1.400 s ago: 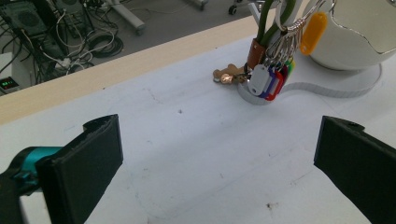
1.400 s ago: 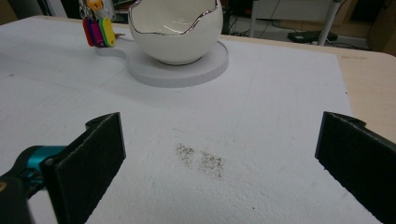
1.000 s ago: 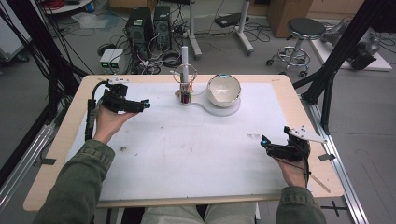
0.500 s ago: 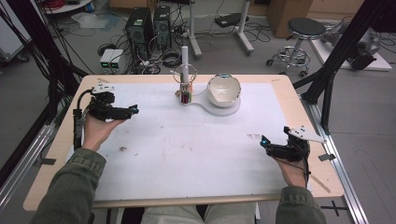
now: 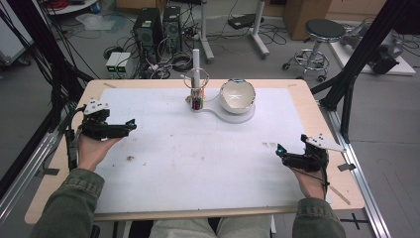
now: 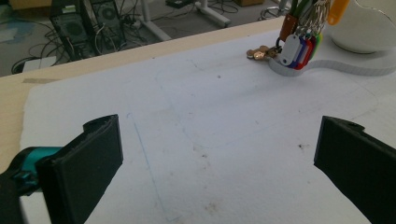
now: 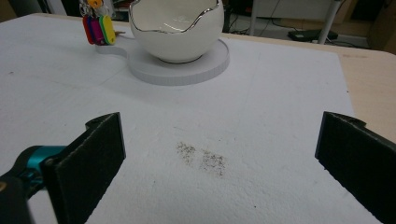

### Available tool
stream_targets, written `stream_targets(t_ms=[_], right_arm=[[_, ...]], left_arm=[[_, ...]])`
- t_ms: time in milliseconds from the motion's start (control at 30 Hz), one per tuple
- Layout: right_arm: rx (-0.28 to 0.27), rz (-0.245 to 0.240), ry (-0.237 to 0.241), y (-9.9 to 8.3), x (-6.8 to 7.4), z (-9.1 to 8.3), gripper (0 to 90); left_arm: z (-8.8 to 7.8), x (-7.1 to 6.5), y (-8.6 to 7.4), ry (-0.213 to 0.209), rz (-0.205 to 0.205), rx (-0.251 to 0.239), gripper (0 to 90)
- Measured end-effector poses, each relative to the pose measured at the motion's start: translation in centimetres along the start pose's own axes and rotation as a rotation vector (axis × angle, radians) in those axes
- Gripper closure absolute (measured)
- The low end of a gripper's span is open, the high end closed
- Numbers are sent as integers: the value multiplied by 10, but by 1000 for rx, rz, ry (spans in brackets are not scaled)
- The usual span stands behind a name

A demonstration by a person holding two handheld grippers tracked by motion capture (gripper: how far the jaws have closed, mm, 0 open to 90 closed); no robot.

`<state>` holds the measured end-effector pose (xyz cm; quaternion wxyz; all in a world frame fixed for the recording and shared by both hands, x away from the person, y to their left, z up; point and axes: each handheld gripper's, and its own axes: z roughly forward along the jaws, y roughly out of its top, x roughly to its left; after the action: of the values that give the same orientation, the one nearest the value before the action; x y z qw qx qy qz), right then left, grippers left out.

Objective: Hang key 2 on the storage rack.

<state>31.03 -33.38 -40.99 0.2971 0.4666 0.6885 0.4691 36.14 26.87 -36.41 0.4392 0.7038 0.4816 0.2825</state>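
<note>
Sitting empty on its white base (image 7: 187, 67), the bowl (image 7: 173, 29); both tools (image 6: 212, 163) (image 7: 217, 163) gape wide.

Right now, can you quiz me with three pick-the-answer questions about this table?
1. Where is the bowl?
A. on the round white stand
B. in the left gripper
C. on the floor

2. What colour is the bowl?
A. red
B. white
C. black

3. How are the left gripper jaws?
A. shut on a key tag
B. shut on nothing
C. wide open

Answers:
1 A, the bowl sits on the stand at the far side of the table.
2 B, it is white with a silvery wavy rim.
3 C, its jaws stand far apart over the bare white mat.
</note>
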Motion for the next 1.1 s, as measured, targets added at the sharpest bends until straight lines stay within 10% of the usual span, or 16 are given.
stream_targets(t_ms=[1100], right_arm=[[13, -11, 0, 0, 4, 2, 7]], left_arm=[[-51, 28, -77, 201, -223, -135, 16]])
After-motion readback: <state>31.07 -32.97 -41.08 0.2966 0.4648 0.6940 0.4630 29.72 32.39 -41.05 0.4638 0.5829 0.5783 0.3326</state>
